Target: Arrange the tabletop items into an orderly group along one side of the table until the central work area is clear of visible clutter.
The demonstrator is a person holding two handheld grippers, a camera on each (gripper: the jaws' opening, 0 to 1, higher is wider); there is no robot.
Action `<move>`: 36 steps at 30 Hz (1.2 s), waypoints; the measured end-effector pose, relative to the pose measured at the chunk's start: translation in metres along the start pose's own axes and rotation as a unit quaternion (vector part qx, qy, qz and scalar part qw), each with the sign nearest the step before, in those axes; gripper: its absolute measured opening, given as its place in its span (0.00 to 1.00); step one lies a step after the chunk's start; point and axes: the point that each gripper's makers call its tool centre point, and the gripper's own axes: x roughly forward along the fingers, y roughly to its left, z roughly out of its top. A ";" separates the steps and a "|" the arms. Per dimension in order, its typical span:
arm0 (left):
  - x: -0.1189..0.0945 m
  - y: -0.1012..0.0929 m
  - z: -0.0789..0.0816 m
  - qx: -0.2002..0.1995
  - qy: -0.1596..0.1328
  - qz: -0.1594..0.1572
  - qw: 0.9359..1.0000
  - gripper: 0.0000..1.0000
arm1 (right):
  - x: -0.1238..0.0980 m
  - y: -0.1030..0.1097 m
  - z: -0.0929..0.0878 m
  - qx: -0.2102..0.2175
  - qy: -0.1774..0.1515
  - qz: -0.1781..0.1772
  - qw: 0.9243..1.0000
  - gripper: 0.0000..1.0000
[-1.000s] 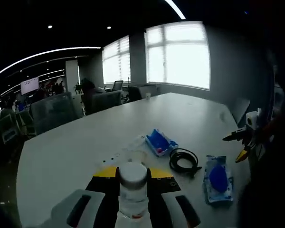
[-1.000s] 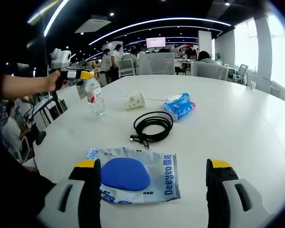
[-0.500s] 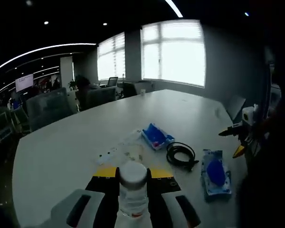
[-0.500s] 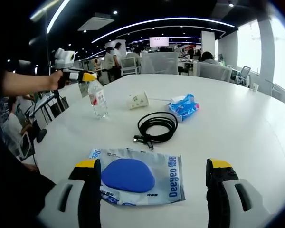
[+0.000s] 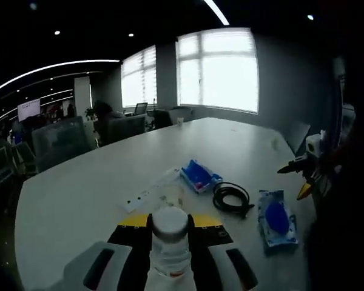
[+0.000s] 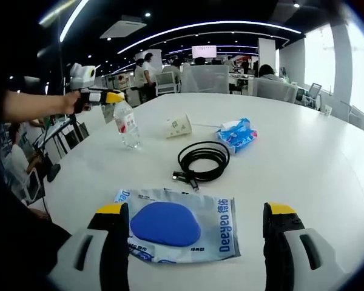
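Bottle [image 5: 170, 242] body hidden between jaws

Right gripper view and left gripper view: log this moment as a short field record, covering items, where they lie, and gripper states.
surface: white table
left gripper: shut on water bottle, bottle upright near the table edge
right gripper: open, over the wipes pack
wipes pack: flat, blue oval lid up
black cable: coiled, beyond the wipes pack
blue tissue packet: beyond the cable
paper cup: on its side
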 end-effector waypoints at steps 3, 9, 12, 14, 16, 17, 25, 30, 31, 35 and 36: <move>0.000 -0.005 0.003 -0.005 -0.004 -0.001 1.000 0.21 | 0.000 0.000 0.000 -0.001 0.000 0.000 1.000 0.88; -0.001 -0.008 0.003 -0.019 -0.011 0.006 1.000 0.25 | 0.000 0.000 0.000 0.000 -0.001 0.001 1.000 0.88; -0.001 -0.011 -0.004 -0.017 0.004 0.006 1.000 0.25 | 0.000 0.000 0.001 0.001 -0.003 0.001 1.000 0.88; -0.002 -0.011 -0.007 -0.022 0.006 0.006 1.000 0.26 | 0.000 0.000 0.002 0.003 -0.006 0.001 1.000 0.88; -0.004 -0.008 -0.006 -0.032 -0.001 0.011 0.999 0.27 | 0.000 0.000 0.004 0.002 -0.008 0.001 1.000 0.88; -0.006 -0.009 -0.004 -0.036 -0.004 0.013 0.999 0.29 | 0.000 0.000 0.004 0.003 -0.009 0.002 1.000 0.88; -0.025 0.004 0.004 -0.037 -0.033 0.055 0.997 0.44 | 0.001 0.003 0.009 -0.003 -0.018 0.012 1.000 0.89; -0.038 -0.004 0.006 -0.032 -0.032 0.071 0.996 0.48 | 0.000 0.002 0.014 -0.004 -0.029 0.014 0.999 0.90; -0.041 -0.007 0.004 -0.035 -0.032 0.072 0.996 0.51 | 0.000 0.001 0.016 -0.004 -0.033 0.014 0.999 0.90; -0.047 -0.023 -0.002 -0.033 -0.023 0.074 0.996 0.57 | -0.001 0.000 0.022 -0.004 -0.045 0.015 0.999 0.92; -0.049 -0.029 -0.004 -0.037 -0.018 0.077 0.996 0.59 | -0.001 -0.001 0.023 -0.005 -0.047 0.015 0.999 0.93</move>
